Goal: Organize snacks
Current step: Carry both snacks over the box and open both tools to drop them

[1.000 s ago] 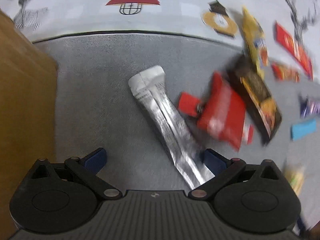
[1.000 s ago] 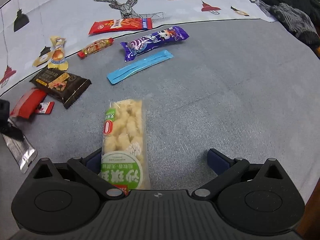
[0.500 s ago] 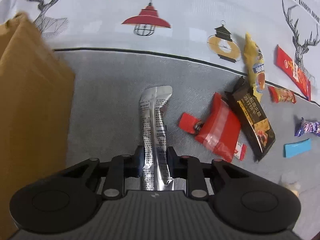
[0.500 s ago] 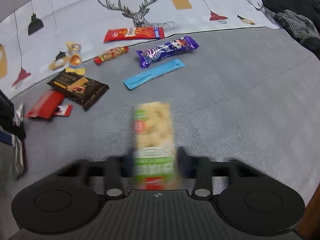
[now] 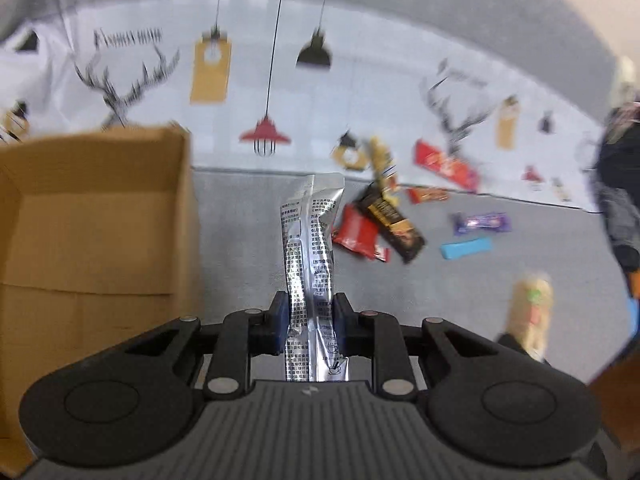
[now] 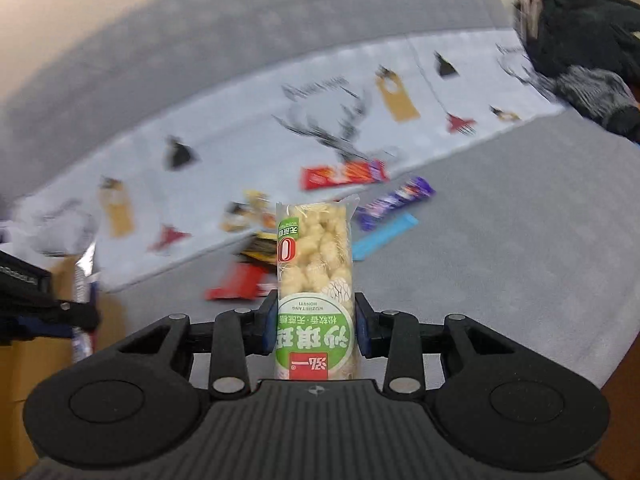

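**Two snacks lifted, box waiting on the left**

Starting at the far left, one open cardboard box stands on the grey surface, its inside showing no contents from this angle. Just right of it, the left tool is clamped on one silver foil sachet, gripped near its lower end so the rest stands upright, clear of the surface. The sachet looks light, thin and crinkly; foil is likely slippery, so a hold low across its flat faces seems sensible.

Further right, loose snacks lie scattered: one red packet, one dark brown bar, one purple bar and one blue strip, with several blurred pieces behind on the printed cloth.

The right tool is closed on one clear pack of puffed rice cake, held at its green-labelled end. It appears light and crumbly, so a gentle squeeze across the narrow sides suits it. Both items probably belong in the box.
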The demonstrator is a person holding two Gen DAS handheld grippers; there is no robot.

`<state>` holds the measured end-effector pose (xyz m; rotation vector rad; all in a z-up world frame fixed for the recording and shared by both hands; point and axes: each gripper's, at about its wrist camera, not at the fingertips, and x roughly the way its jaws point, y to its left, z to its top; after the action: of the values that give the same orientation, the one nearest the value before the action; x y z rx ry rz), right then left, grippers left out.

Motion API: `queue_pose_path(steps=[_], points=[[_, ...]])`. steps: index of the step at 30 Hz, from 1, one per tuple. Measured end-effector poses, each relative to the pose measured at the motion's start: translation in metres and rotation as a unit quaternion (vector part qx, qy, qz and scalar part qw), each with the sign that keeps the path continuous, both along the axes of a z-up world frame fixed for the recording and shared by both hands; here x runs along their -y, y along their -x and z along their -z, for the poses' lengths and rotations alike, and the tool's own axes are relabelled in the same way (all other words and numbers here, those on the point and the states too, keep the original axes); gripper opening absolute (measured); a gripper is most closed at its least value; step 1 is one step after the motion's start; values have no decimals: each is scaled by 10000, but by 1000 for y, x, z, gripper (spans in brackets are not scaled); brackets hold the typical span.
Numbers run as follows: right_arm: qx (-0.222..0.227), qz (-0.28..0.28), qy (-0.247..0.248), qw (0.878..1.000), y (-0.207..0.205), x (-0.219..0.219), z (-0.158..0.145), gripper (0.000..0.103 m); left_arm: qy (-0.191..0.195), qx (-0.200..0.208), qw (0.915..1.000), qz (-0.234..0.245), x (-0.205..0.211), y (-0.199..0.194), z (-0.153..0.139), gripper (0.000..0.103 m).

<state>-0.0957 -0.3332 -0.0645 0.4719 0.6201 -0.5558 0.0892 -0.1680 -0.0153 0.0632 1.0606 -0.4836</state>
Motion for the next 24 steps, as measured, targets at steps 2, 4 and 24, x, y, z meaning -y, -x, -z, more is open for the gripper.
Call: queue_pose_path(steps=[2,4,24], points=[[135,-303,-65,9994,15,-26,-20,39,64,227,9996,148,-27,27,-22,26],[175,-634,-120,9978,29,-55,-35,38,26,423,9988,228,-58,54,-40,26],[-663,-2531,-235,9649,88,-277,-62,39,-502,585,9950,-640,-306,193,-26,26]])
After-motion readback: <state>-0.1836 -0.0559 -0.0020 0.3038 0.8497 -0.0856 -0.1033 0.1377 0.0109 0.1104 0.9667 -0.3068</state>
